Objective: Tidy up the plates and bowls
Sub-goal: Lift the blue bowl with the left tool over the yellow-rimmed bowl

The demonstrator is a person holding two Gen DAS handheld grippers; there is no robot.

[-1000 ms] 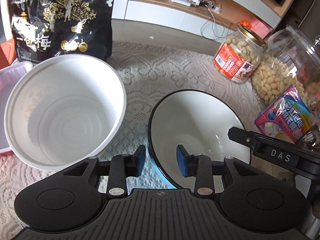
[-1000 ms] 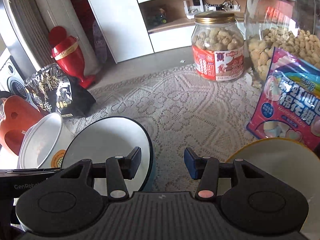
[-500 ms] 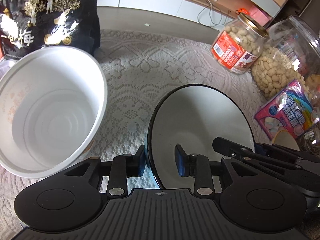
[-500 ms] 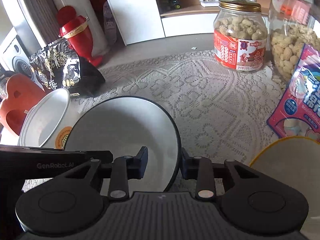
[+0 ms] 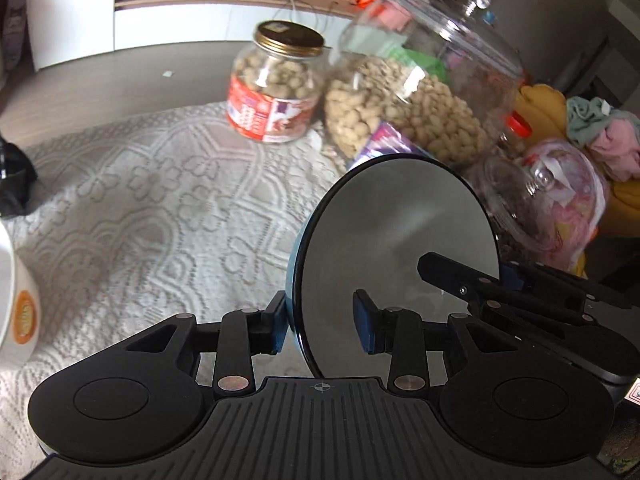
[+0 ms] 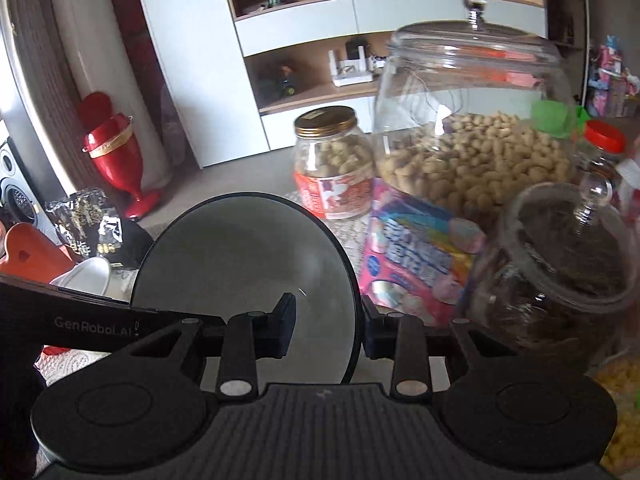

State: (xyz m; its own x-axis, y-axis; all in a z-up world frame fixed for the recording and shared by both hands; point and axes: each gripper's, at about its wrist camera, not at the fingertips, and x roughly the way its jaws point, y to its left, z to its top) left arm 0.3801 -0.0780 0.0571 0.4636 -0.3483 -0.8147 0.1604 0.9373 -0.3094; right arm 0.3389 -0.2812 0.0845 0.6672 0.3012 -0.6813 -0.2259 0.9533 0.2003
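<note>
1. Gripping the bowl by its far-side rim, the right claw has its jaws pinched tight, one pad inside the bowl and one outside against the wall.
2. Straddling the opposite rim, the left claw has its jaws easing apart; the outer pad sits against the blue outer wall, while the inner pad stands clear of the inside face, so it no longer presses on the rim.
3. Held this way, the bowl hangs tipped up on edge, above the lace tablecloth and not resting on it, as far as I can tell, with its grey inside facing both cameras.
4. Handling, as I judge it: it looks like glazed ceramic, so stiff, fairly heavy, slick and breakable. With one claw loosening, the weight falls on a single rim pinch, and a smooth glaze could let it swing or slide.
5. Best hold is the rim, pads well down over the lip, one inside and one outside; two opposite points keep it from pivoting.
6. Just beyond stand a labelled jar of peanuts, a big glass jar of peanuts, a smaller lidded glass jar and a pink sweet packet, all close enough to knock.
7. Off to the left sits a white bowl, a likely stacking partner.
</note>
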